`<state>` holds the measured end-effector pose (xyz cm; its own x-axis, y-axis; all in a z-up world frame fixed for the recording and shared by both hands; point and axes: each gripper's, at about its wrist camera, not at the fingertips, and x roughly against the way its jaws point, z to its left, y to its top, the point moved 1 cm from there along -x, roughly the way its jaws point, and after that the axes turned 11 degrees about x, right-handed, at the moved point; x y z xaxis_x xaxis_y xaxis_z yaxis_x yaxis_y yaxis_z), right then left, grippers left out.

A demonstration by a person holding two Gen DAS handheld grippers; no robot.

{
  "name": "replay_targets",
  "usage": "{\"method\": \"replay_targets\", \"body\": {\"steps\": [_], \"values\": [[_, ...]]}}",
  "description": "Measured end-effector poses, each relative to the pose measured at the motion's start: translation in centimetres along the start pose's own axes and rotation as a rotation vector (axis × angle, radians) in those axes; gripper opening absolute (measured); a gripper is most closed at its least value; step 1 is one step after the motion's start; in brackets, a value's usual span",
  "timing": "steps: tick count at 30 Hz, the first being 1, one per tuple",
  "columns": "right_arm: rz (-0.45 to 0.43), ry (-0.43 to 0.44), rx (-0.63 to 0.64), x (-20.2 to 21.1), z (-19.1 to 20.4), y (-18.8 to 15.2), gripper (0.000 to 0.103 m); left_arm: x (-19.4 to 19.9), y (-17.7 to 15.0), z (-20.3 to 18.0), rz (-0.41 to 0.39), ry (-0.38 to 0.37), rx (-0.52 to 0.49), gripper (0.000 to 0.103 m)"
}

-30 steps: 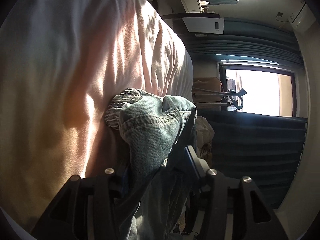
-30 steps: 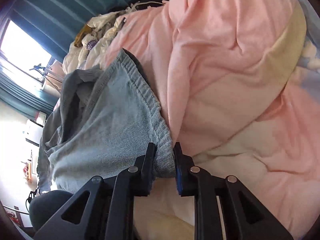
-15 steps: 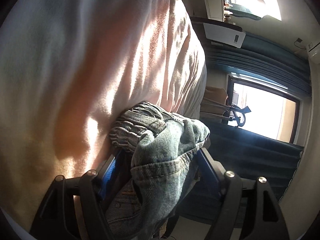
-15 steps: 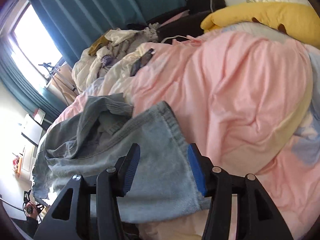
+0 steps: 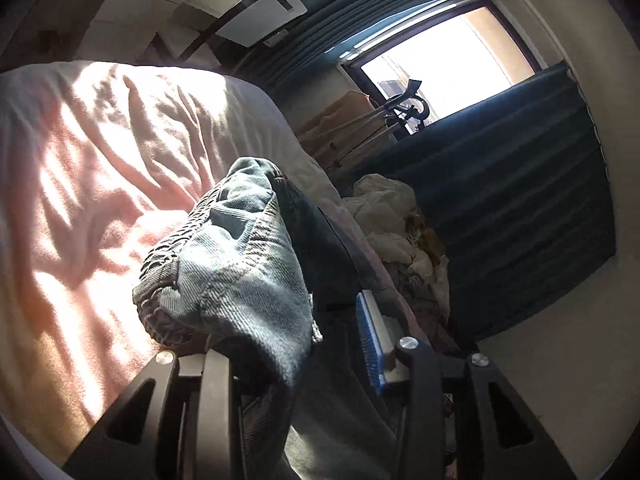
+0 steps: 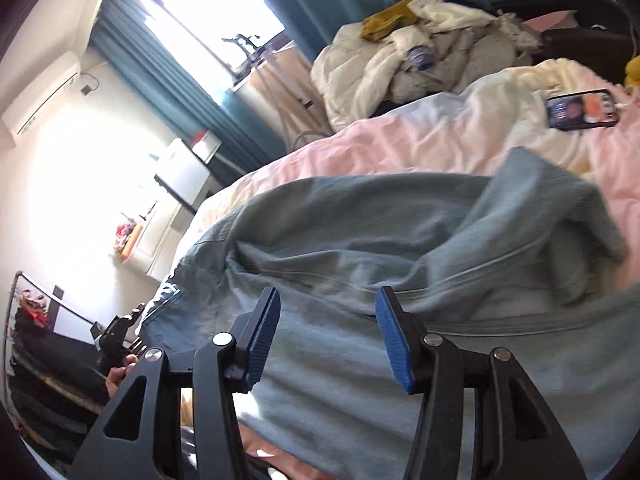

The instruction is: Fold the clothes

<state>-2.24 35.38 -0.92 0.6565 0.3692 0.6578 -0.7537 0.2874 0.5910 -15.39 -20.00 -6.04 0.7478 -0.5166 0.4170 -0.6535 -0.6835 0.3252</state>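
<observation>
Light blue jeans lie crumpled on a pink duvet. My right gripper hovers just over the middle of the denim, open, its blue pads wide apart and holding nothing. In the left wrist view the bunched waistband of the jeans is draped loosely over the left finger of my left gripper. That gripper is open too. Its right blue pad stands clear of the cloth, and denim hides the left finger's tip.
The sunlit duvet bulges to the left. A heap of pale clothes sits beyond the bed by teal curtains. A phone lies on the duvet at far right. A hand grips a black tool at lower left.
Both grippers have opened and let go of the jeans: the right released the hem and swung over the middle of the denim, the left released the waistband, which now only hangs on it.
</observation>
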Motion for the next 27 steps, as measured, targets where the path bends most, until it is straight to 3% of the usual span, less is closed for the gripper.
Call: {"method": "replay_targets", "body": {"steps": [6,9,11,13,16,21,25,27], "values": [[0.154,0.059,0.044,-8.3,2.9,-2.9,0.050,-3.3,-5.3,-3.1,0.068,0.057,-0.177,0.037],[0.231,0.073,0.069,-11.7,3.3,-4.9,0.050,-6.4,-7.5,-3.0,0.185,0.080,-0.210,0.037],[0.283,0.083,0.086,-13.9,3.6,-6.2,0.050,-8.6,-7.7,-1.0,0.278,0.113,-0.118,0.037],[0.335,0.092,0.103,-16.1,3.9,-7.6,0.050,-9.4,-7.0,1.2,0.312,0.082,0.020,0.037],[0.345,0.114,0.060,-17.0,3.0,-8.0,0.050,-8.7,-6.2,3.0,0.321,-0.001,0.194,0.039],[0.349,0.098,0.076,-17.3,3.2,-8.1,0.050,-5.5,-5.8,5.0,0.283,-0.125,0.392,0.066],[0.342,0.101,0.082,-17.0,3.3,-8.3,0.050,-2.6,-5.4,8.4,0.197,-0.201,0.609,0.074],[0.338,0.106,0.069,-16.8,3.1,-8.2,0.050,-1.9,-5.4,10.3,0.149,-0.195,0.708,0.076]]}}
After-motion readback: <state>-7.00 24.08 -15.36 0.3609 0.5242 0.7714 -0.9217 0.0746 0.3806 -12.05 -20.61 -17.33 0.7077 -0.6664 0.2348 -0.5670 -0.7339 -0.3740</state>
